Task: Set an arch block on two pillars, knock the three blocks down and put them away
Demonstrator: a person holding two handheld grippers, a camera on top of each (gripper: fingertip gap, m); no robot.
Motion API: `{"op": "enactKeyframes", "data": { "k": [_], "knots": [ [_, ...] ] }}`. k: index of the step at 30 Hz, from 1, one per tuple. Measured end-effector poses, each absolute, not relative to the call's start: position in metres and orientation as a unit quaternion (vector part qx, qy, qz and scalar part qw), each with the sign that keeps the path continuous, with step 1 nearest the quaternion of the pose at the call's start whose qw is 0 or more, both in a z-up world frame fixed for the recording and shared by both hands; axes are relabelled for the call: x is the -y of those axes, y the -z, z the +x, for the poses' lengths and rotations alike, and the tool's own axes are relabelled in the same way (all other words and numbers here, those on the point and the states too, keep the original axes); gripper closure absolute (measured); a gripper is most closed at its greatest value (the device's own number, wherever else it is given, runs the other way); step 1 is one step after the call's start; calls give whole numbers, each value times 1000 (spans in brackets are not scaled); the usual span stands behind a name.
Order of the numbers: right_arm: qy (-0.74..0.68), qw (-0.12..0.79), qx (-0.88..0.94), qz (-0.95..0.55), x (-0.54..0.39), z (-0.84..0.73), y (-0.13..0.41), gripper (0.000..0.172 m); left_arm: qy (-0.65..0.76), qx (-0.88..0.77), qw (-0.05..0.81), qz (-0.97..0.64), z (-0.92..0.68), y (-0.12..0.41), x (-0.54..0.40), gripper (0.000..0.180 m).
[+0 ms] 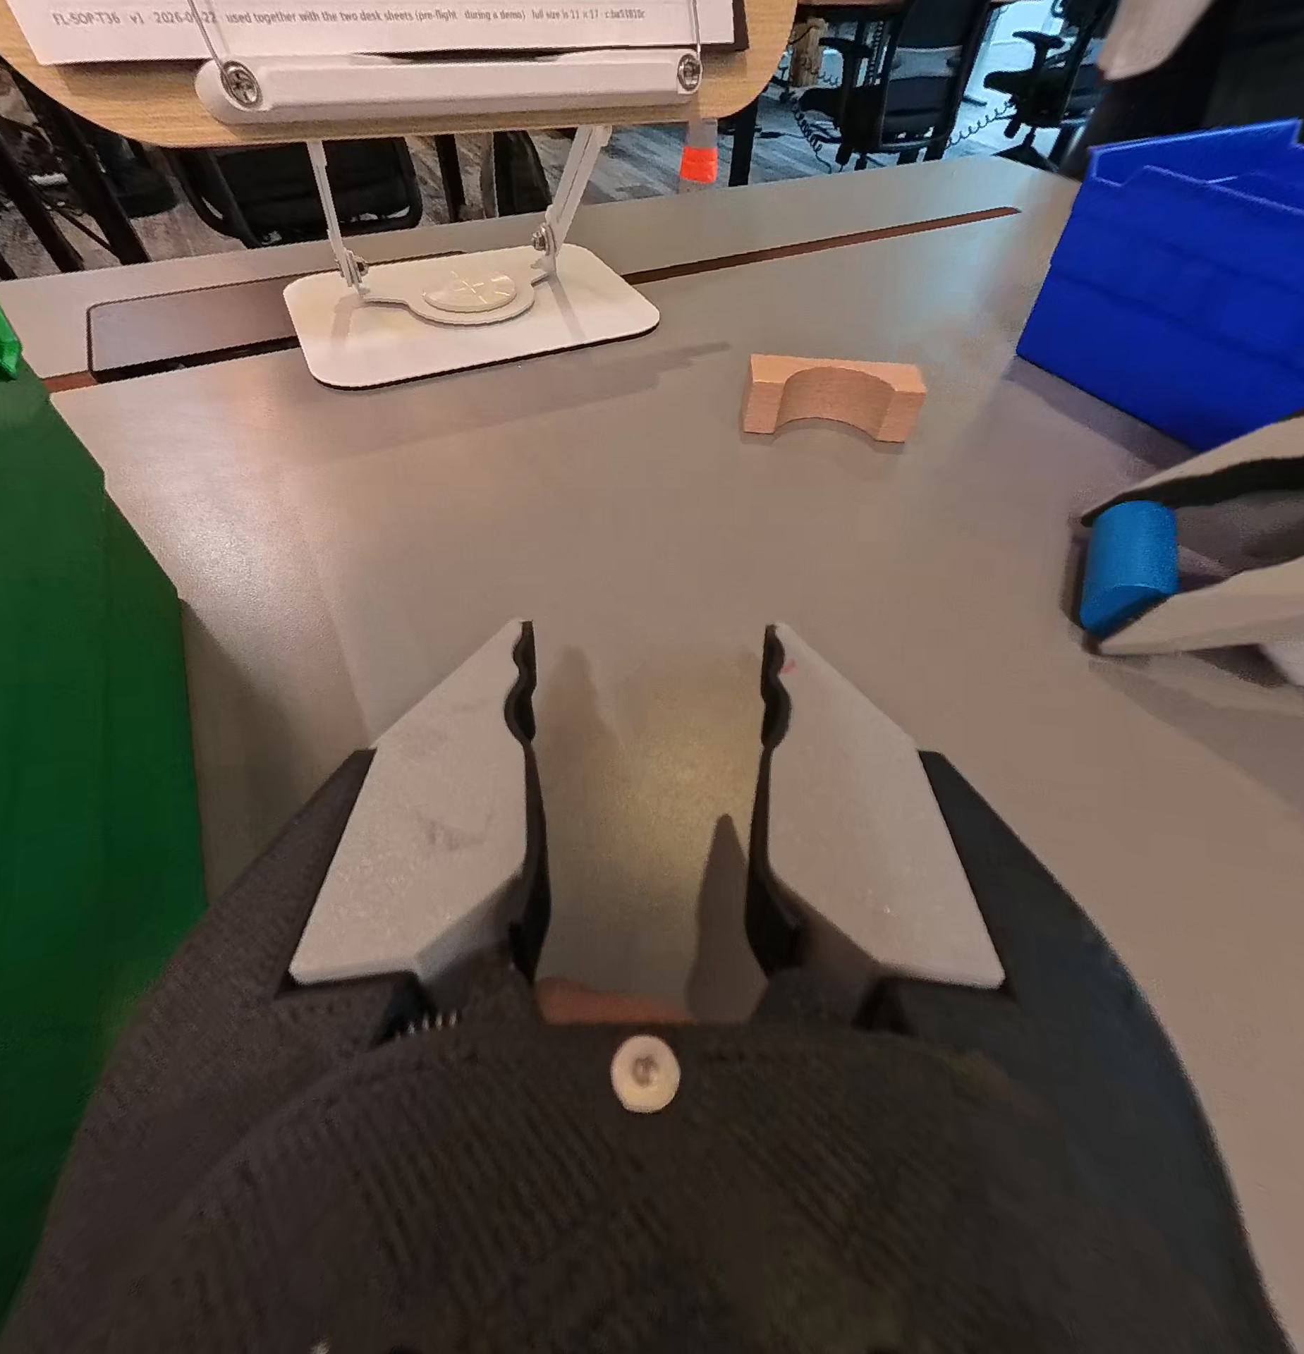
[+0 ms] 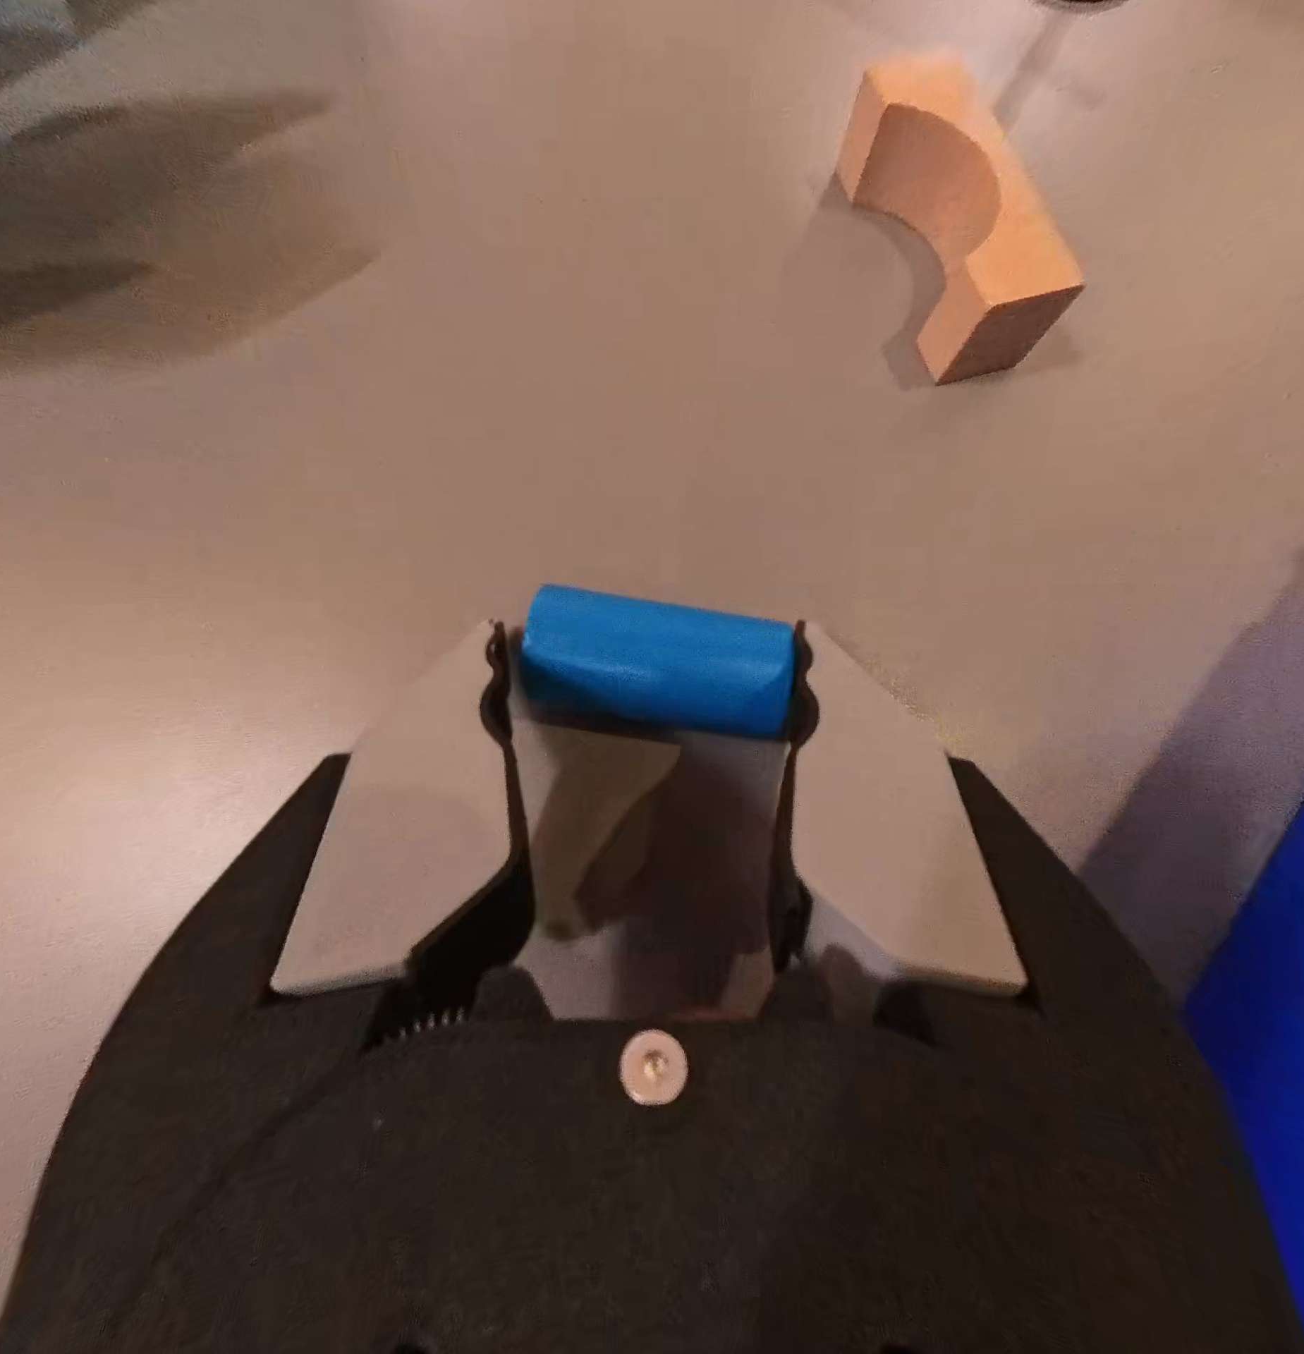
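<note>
The right gripper (image 2: 645,659) spreads around a blue cylinder block (image 2: 652,663), its left pad clear of it; the left gripper (image 1: 649,659) gapes bare. Only the left wrist view shows the white document stand (image 1: 473,322) beyond the pale wooden arch block (image 1: 832,396) on the grey table (image 1: 487,513).

Grey table (image 1: 634,513); dark office chairs (image 1: 920,66) behind, wood-plank floor (image 1: 634,161); white document stand (image 1: 473,322) at table's far edge

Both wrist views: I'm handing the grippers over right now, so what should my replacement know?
Left gripper: open, nothing between its fingers, above bare table.
Right gripper: open around the blue cylinder, which lies lengthwise between the fingers; a gap shows at one pad, so it is not gripped.
Arch block: lying flat on the table, near the blue bin. A green bin stands on the left.
Second pillar: not in view.
Done: nothing stands stacked.
Left: the arch and cylinder are still out of the bins.
</note>
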State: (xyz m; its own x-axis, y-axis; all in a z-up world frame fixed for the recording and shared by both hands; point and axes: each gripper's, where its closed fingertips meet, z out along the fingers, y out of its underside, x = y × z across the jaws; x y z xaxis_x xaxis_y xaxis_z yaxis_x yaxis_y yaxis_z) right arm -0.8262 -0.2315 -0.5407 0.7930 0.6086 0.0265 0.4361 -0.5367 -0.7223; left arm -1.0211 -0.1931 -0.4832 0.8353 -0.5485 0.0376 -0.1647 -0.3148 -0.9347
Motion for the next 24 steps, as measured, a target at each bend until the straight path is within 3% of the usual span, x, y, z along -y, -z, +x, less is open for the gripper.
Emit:
{"op": "enactKeyframes", "data": {
  "k": [5,17,21,24],
  "knots": [
    [-62,398,314,-860,228,-823,529,101,178,-226,540,-791,-1021,483,193,120],
    [10,629,196,-752,253,-721,353,101,179,-227,539,-791,-1020,483,194,120],
    [-7,610,119,-783,245,-651,370,100,179,-228,538,-792,-1020,484,194,120],
    [-11,516,57,-855,228,-599,440,100,178,-227,538,-792,-1020,484,193,120]
  ]
}}
